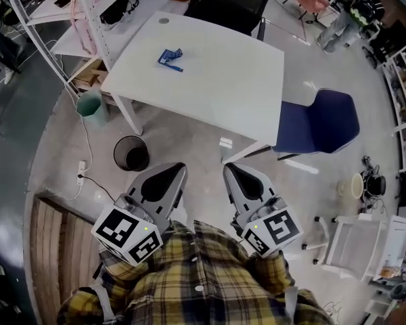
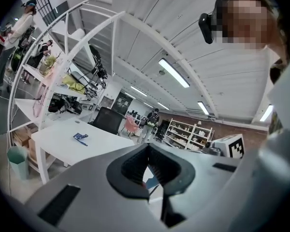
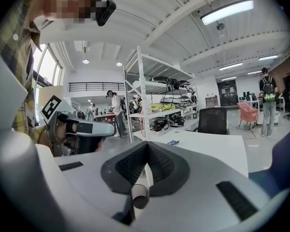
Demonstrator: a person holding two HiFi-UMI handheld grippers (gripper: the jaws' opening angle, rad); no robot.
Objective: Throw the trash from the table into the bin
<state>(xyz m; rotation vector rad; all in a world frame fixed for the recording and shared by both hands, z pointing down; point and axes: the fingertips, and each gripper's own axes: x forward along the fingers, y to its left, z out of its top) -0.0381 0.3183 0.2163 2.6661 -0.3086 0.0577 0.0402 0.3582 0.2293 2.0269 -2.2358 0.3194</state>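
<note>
left gripper (image 1: 181, 169) and right gripper (image 1: 229, 168) closed, empty | blue wrapper (image 1: 170, 58) on table (image 1: 223, 87), 11 o'clock (flat, thin) | risk: pinch may skid it off, missing bin (image 1: 131, 153) at 8 o'clock

Grey floor (image 1: 189, 147), a blue chair (image 1: 321, 120), white shelving (image 3: 157, 87), strip lights (image 2: 173, 73) on the ceiling.

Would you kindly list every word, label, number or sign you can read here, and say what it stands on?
None can be read.
Crumpled blue wrapper on the white rectangular table: print too small to read.
Black-and-white square markers on the left claw and right claw: patterns only, no letters.
</note>
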